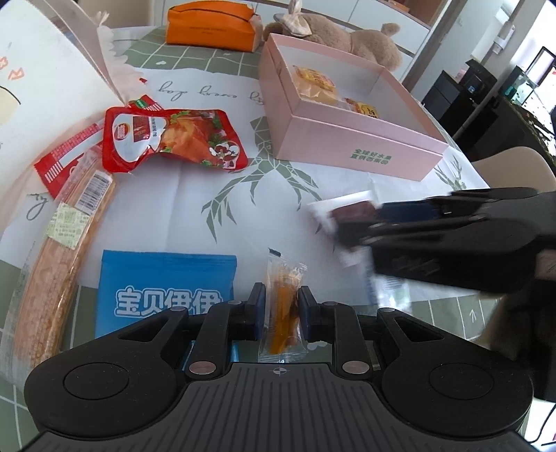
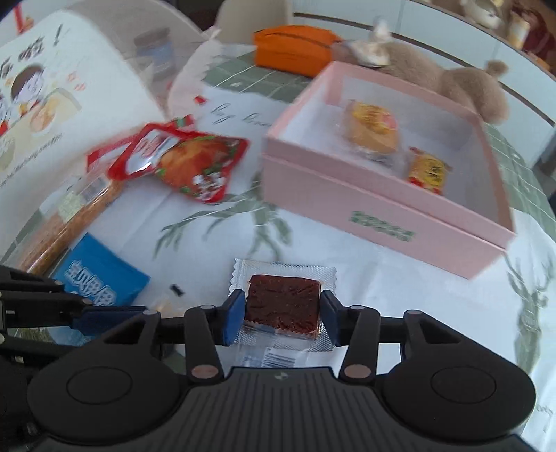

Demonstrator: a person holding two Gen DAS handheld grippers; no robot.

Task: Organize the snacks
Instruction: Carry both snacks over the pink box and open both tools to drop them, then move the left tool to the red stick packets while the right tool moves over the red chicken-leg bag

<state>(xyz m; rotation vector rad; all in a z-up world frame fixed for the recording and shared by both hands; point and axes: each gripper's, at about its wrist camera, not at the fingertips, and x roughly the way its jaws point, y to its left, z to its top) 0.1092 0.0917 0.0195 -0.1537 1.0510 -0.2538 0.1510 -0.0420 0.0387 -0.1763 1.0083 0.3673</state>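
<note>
My left gripper (image 1: 282,292) is shut on a slim orange snack stick in a clear wrapper (image 1: 283,313), low over the tablecloth. In the right wrist view, my right gripper (image 2: 282,297) stands open astride a dark red square snack in a clear wrapper (image 2: 281,307) that lies flat on the cloth; a narrow gap shows at each pad. The left wrist view shows that gripper (image 1: 354,226) blurred at the right, over the same snack (image 1: 352,210). An open pink box (image 2: 365,205) beyond holds two yellow-wrapped cakes (image 2: 371,130) (image 2: 427,170).
A red chicken pouch (image 1: 173,139), a blue packet (image 1: 166,295) and a long pack of orange biscuits (image 1: 59,250) lie to the left. A big white printed bag (image 1: 41,69) stands at far left. Behind the box are an orange pouch (image 1: 210,24) and a plush toy (image 1: 351,34).
</note>
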